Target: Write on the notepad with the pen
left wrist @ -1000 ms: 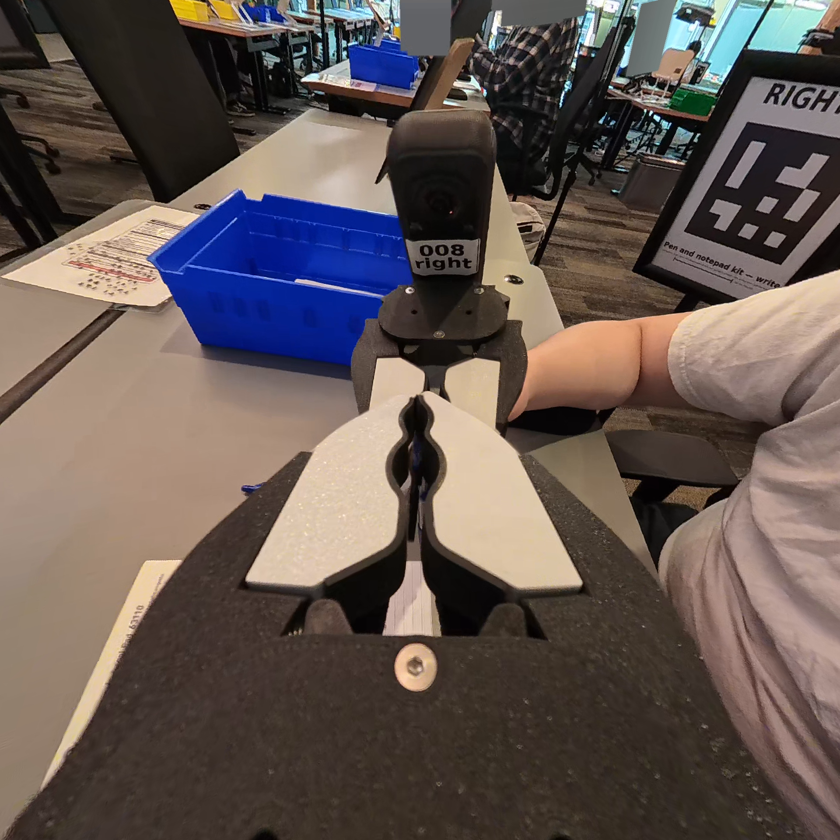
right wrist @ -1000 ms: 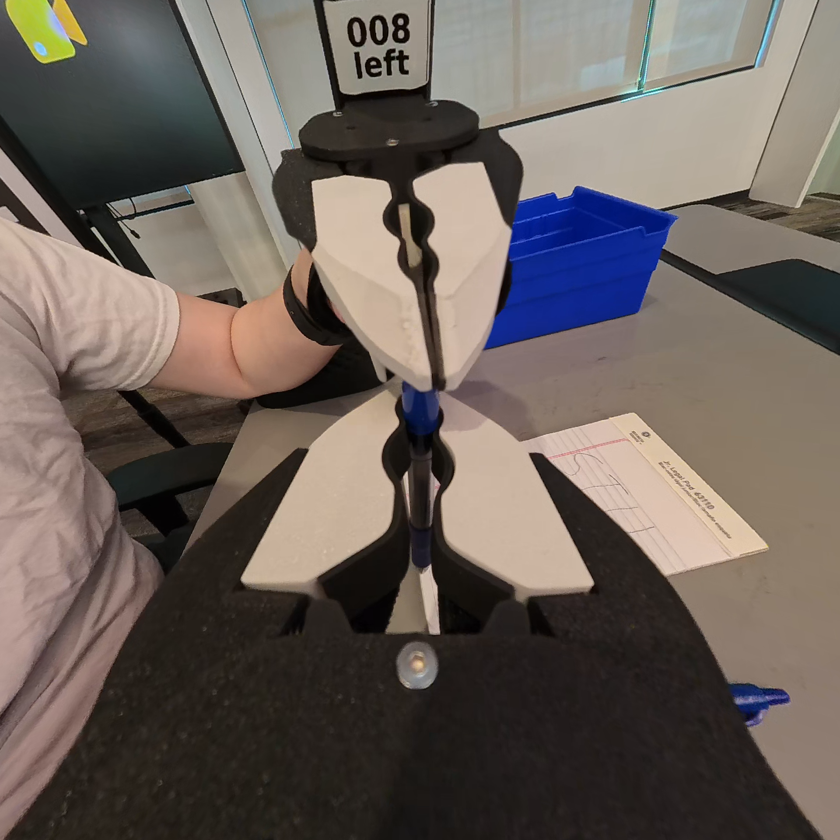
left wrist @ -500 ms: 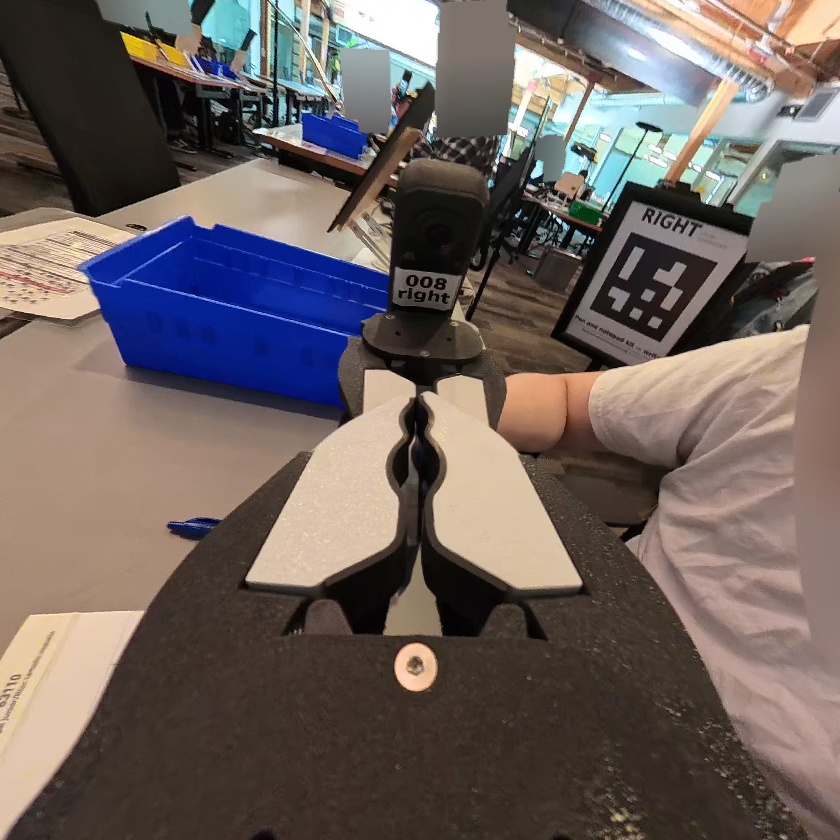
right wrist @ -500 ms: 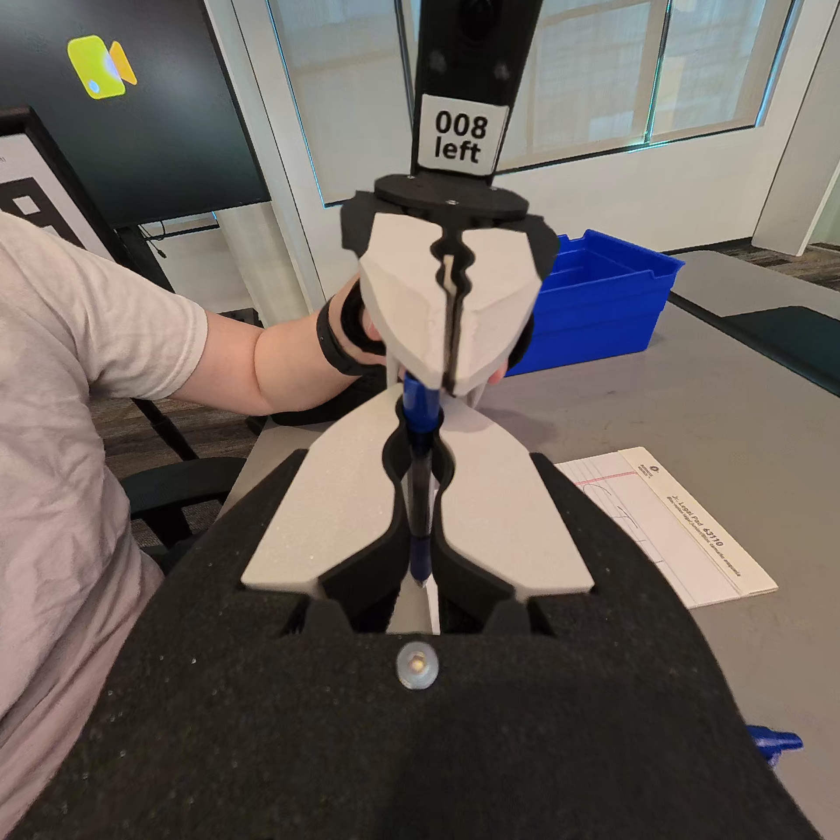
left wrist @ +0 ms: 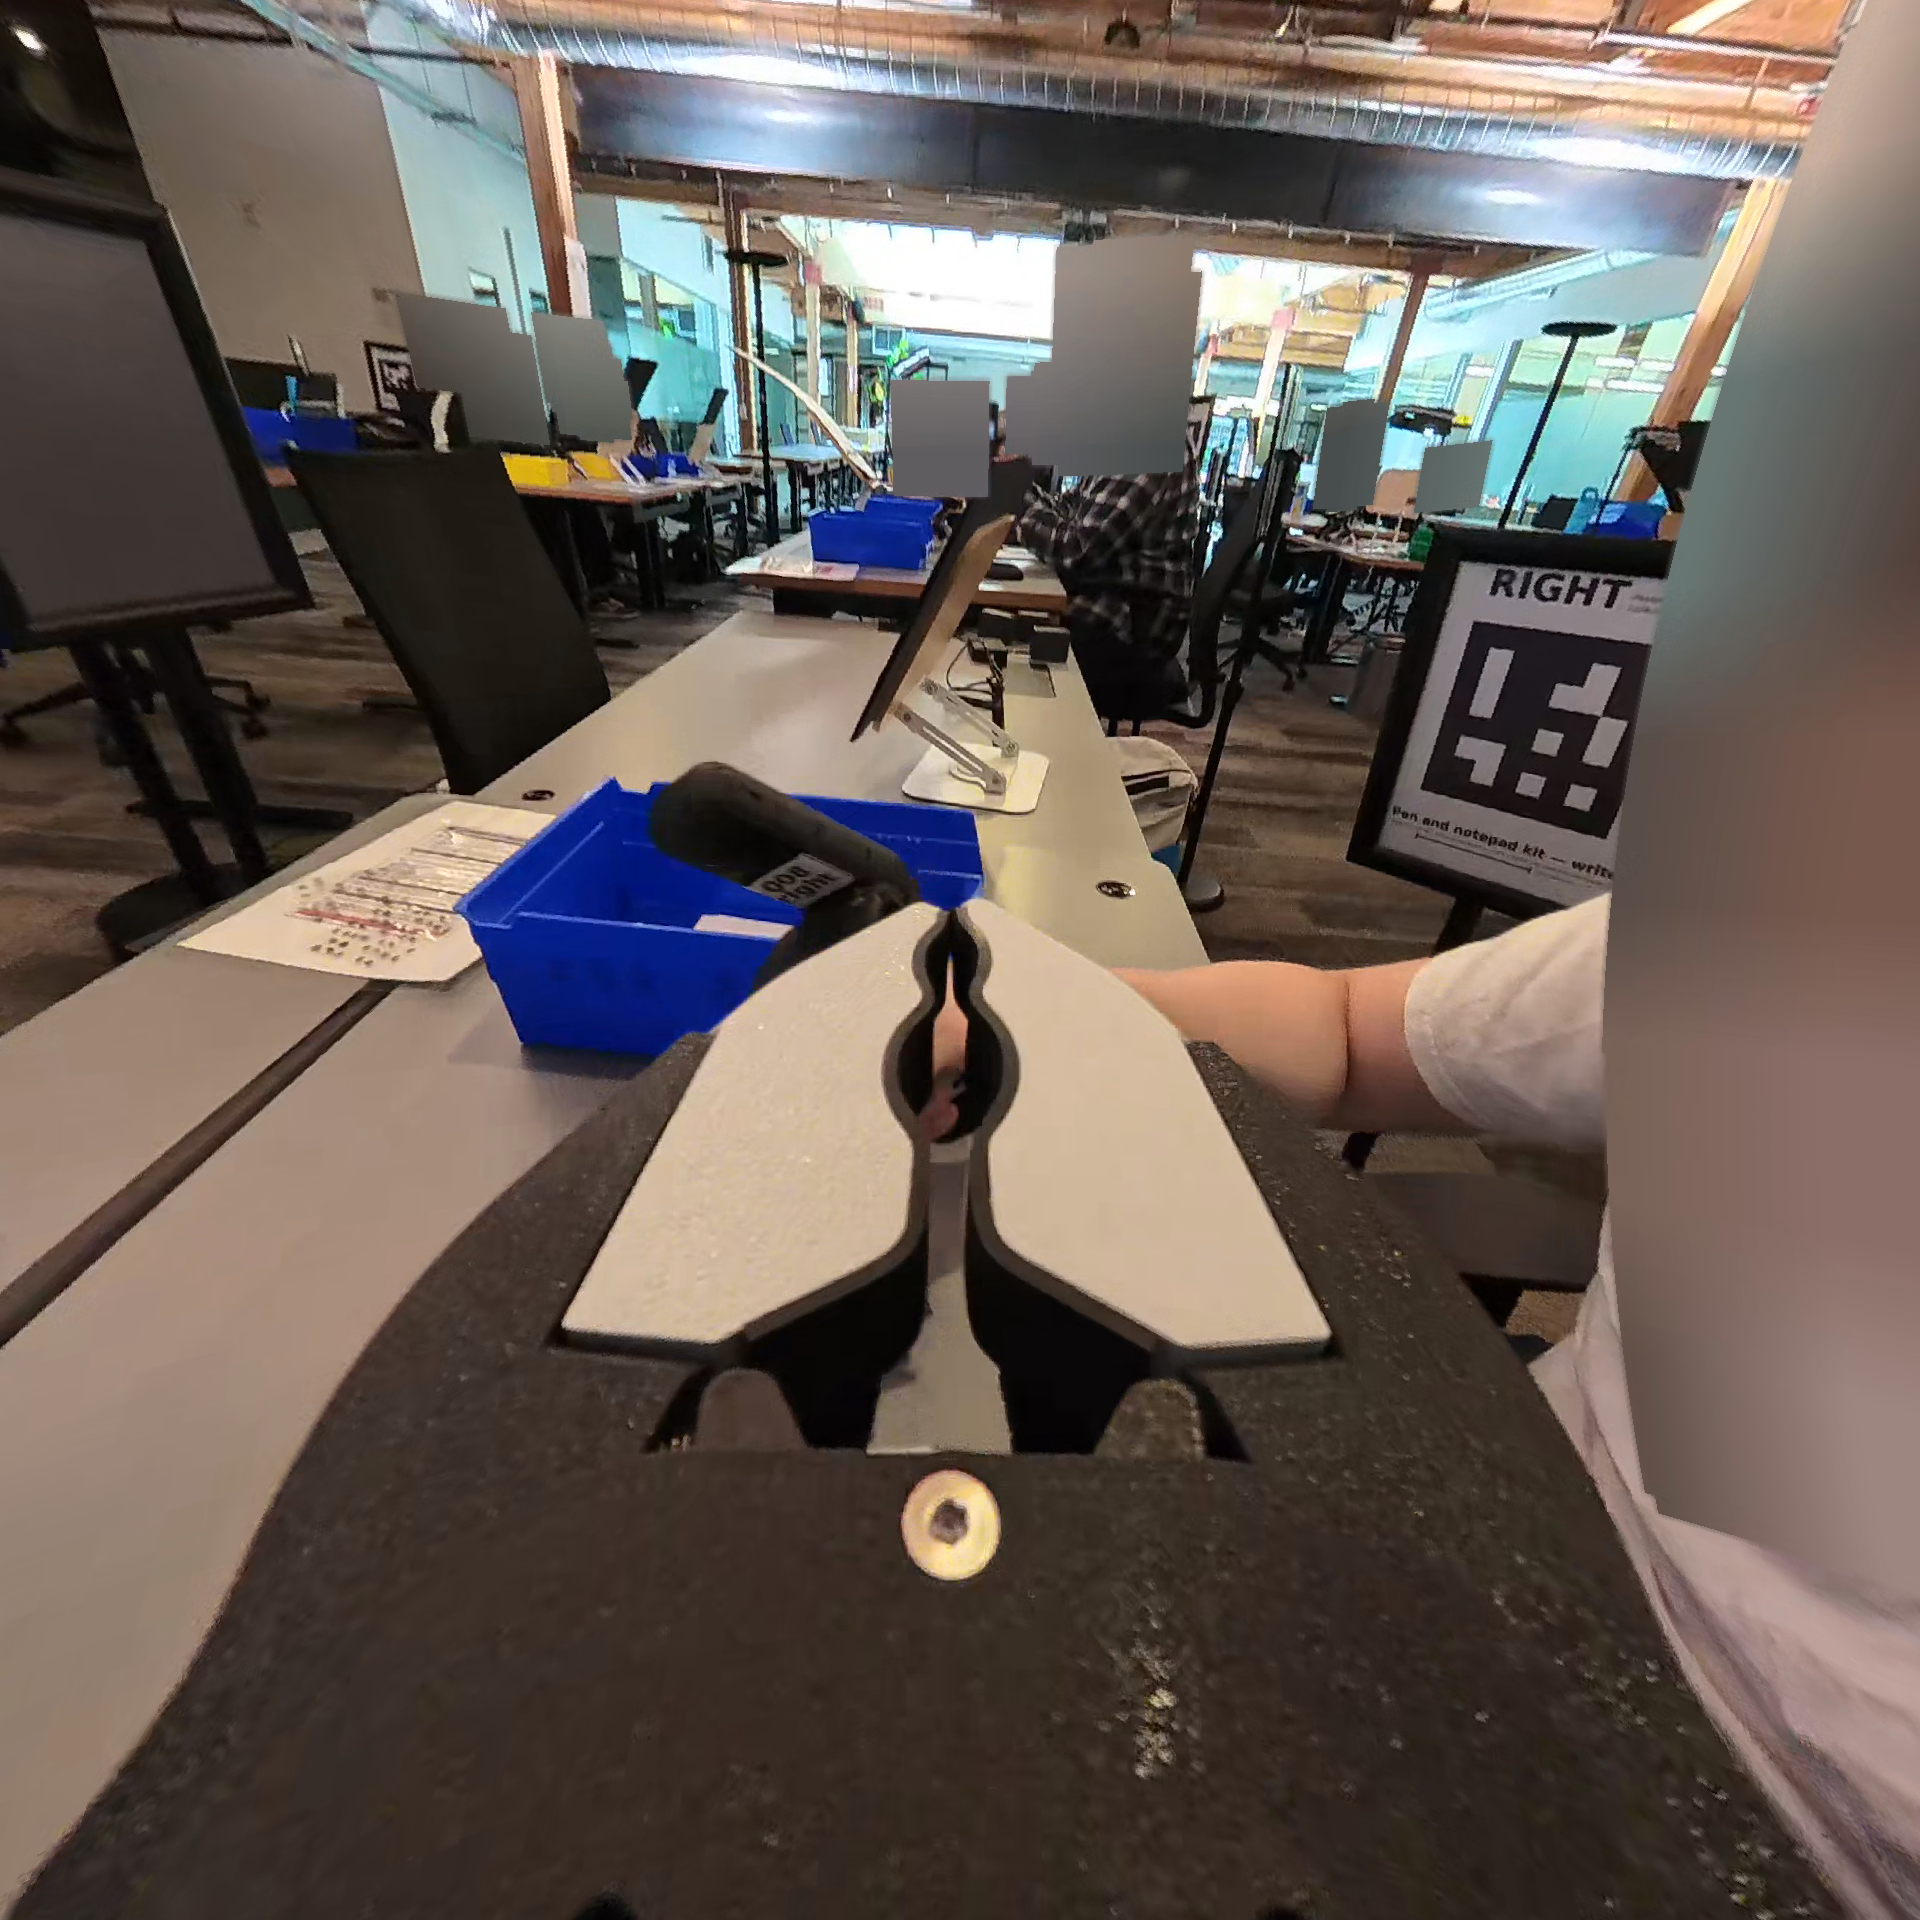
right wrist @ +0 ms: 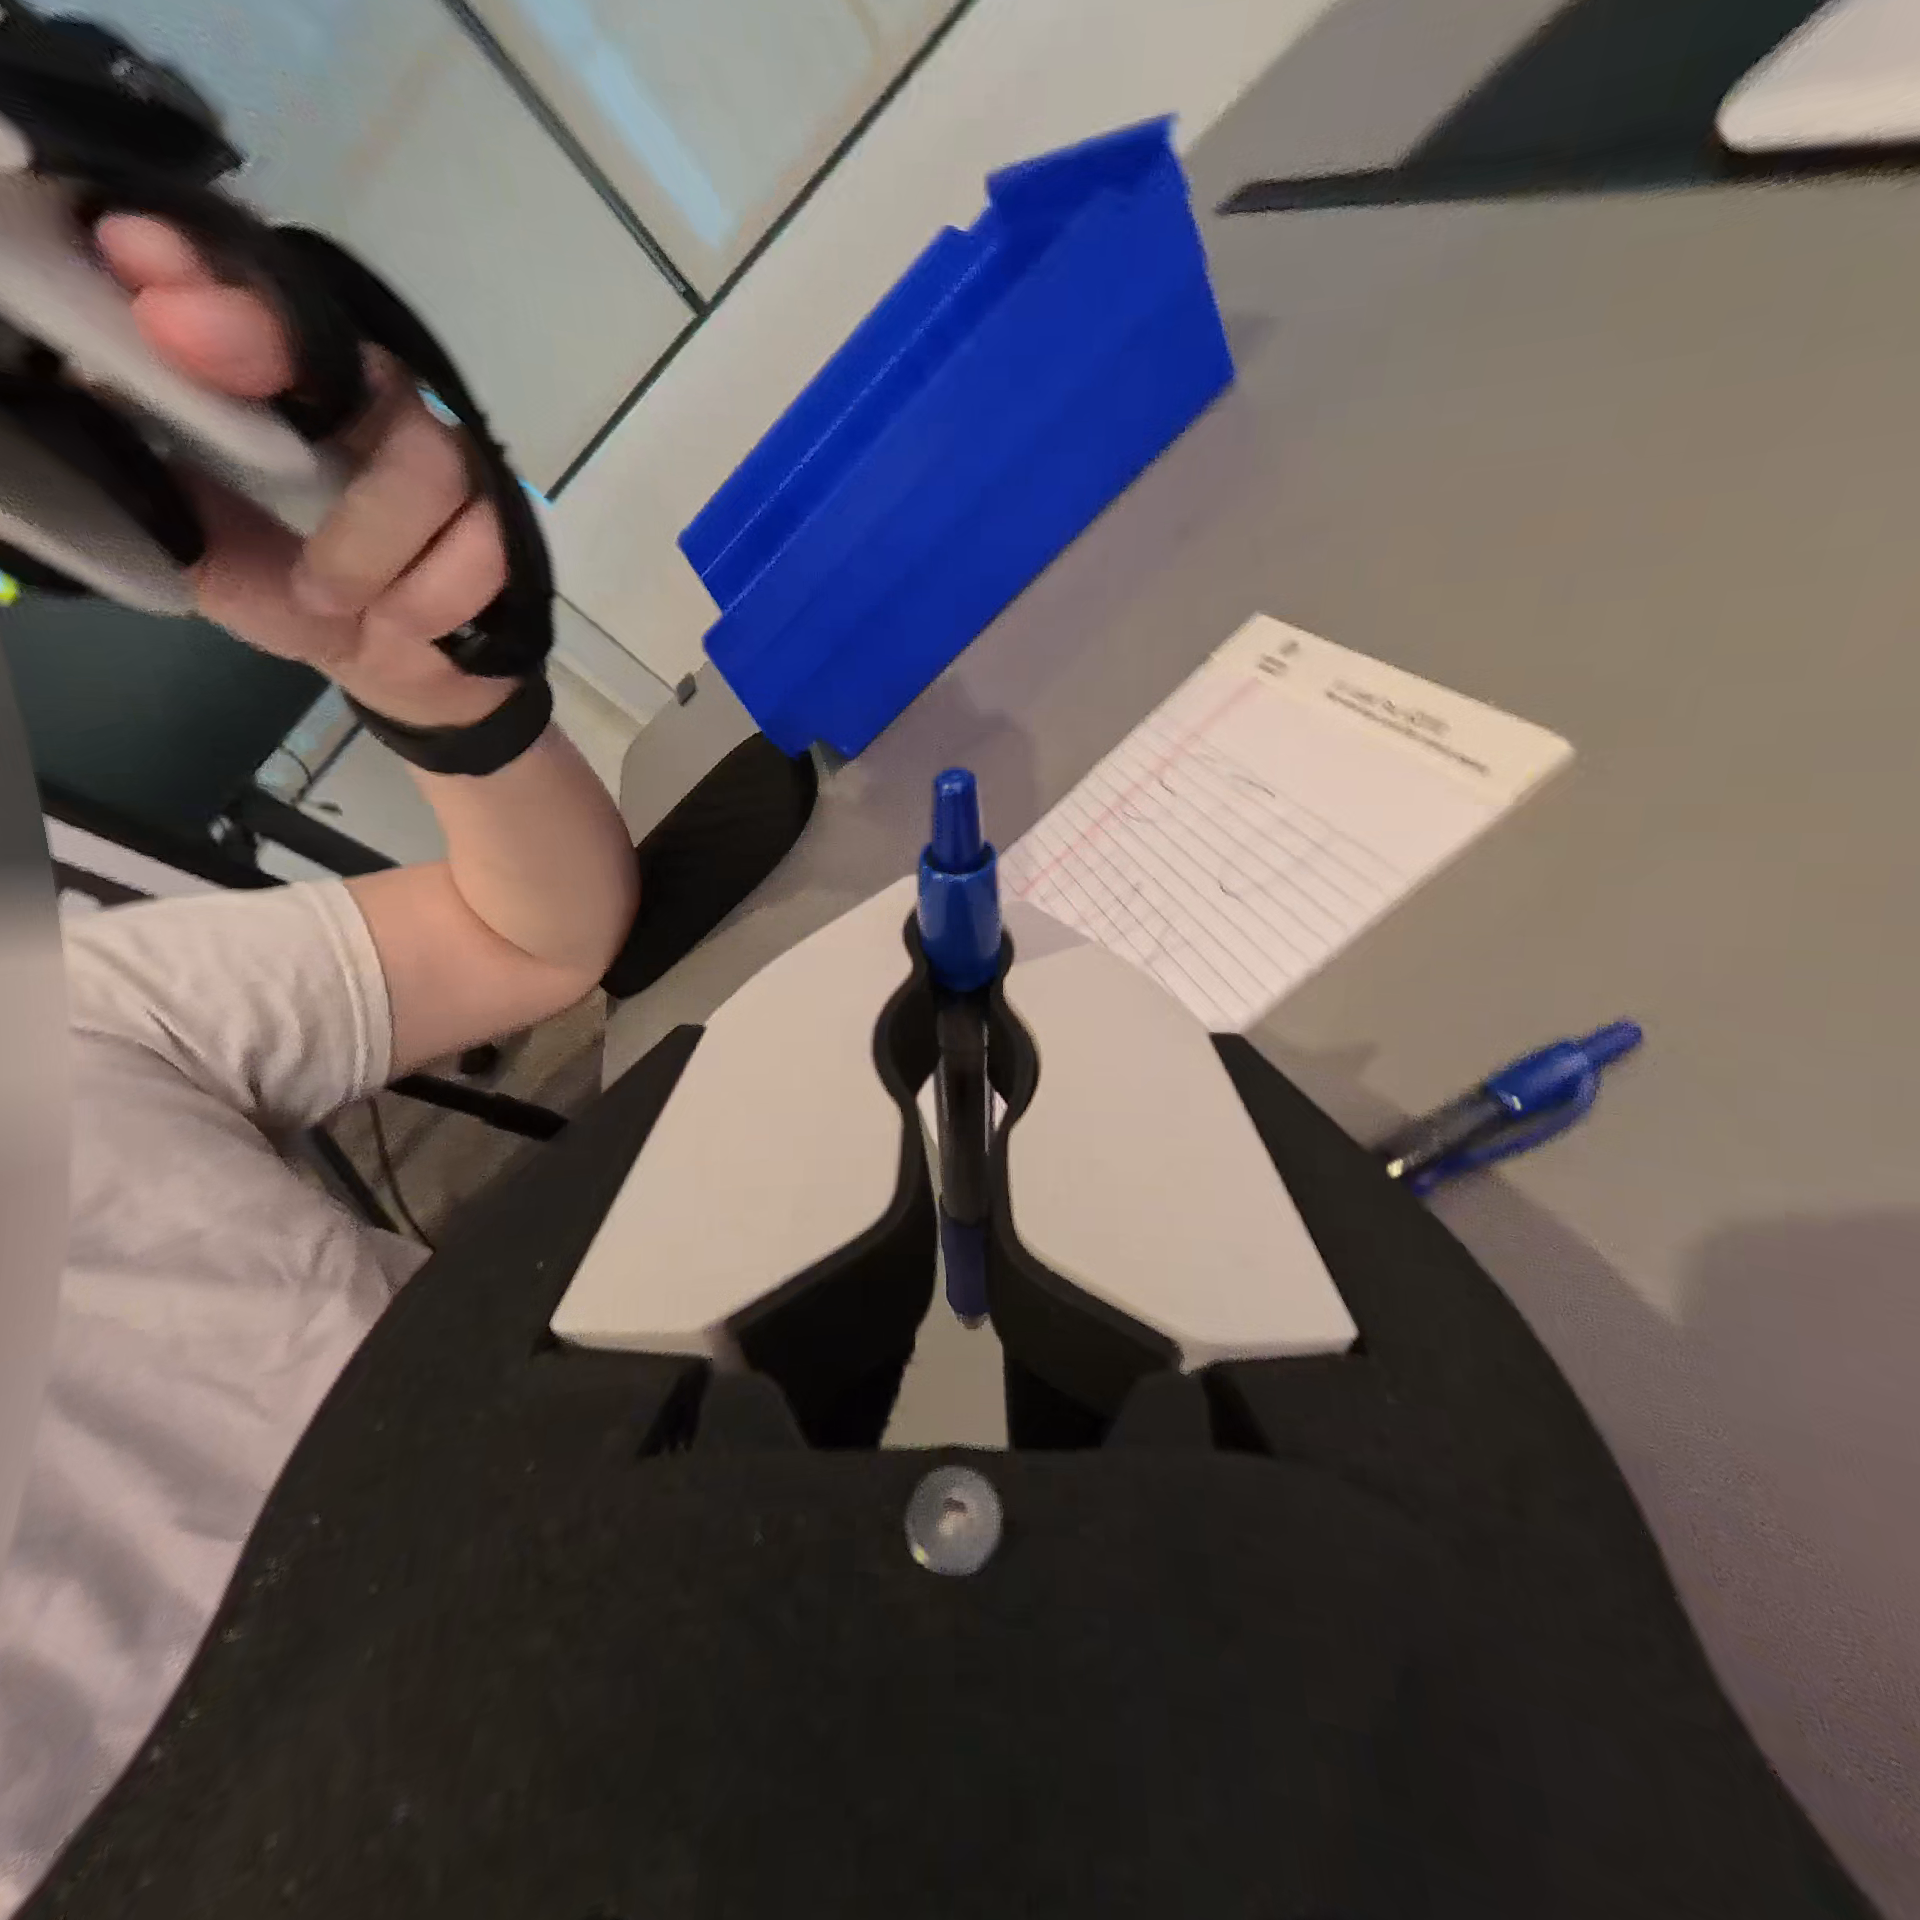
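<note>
My right gripper is shut on a blue pen. The pen lies along the gap between the fingers and its blue end sticks out past the tips. The lined notepad lies on the grey table just beyond and to the right, with a few pen marks on it. My left gripper is shut and empty, raised above the table. It shows blurred in a hand at the upper left of the right wrist view. The right gripper's black handle shows tilted behind my left fingertips.
A blue bin stands on the table, also seen in the right wrist view. A second blue pen lies right of the notepad. A printed sheet lies left of the bin. A framed sign stands at the right.
My left gripper has drawn away from the pen's end and risen. My right gripper has rolled and tilted with the pen still in it. The notepad now lies ahead of it.
</note>
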Motion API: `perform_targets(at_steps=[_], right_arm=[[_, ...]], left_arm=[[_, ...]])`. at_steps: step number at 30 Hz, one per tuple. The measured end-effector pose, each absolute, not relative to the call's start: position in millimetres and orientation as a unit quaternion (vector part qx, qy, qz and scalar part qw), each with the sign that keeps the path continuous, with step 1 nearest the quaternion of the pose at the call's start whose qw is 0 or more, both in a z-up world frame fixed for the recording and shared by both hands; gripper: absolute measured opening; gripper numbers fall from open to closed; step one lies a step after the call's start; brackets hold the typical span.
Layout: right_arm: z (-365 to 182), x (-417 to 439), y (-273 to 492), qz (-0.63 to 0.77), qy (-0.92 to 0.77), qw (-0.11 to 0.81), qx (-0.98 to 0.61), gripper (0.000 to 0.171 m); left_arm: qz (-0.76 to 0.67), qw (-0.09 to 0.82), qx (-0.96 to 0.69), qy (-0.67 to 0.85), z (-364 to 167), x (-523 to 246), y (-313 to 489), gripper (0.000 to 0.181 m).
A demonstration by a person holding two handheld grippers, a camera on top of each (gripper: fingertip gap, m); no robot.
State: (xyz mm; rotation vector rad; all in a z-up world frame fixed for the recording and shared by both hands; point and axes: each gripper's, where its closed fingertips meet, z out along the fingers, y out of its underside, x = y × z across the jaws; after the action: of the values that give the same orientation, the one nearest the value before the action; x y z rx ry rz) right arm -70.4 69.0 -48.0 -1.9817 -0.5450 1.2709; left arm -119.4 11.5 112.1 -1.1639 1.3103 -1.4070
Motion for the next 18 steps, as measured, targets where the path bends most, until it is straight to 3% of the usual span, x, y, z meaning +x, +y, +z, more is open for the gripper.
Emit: perform_targets(at_steps=[6,18], right_arm=[[-96,-46,79,0.477,-0.141,0.277,-0.822,0.004],[-135,-18,93,0.409,-0.087,0.245,-0.875,0.007]], left_arm=[[-0.561,0.396,-0.484,0.543,99,-113,5,0.0],[-0.536,0.379,-0.504,0.562,85,-107,3,0.0]])
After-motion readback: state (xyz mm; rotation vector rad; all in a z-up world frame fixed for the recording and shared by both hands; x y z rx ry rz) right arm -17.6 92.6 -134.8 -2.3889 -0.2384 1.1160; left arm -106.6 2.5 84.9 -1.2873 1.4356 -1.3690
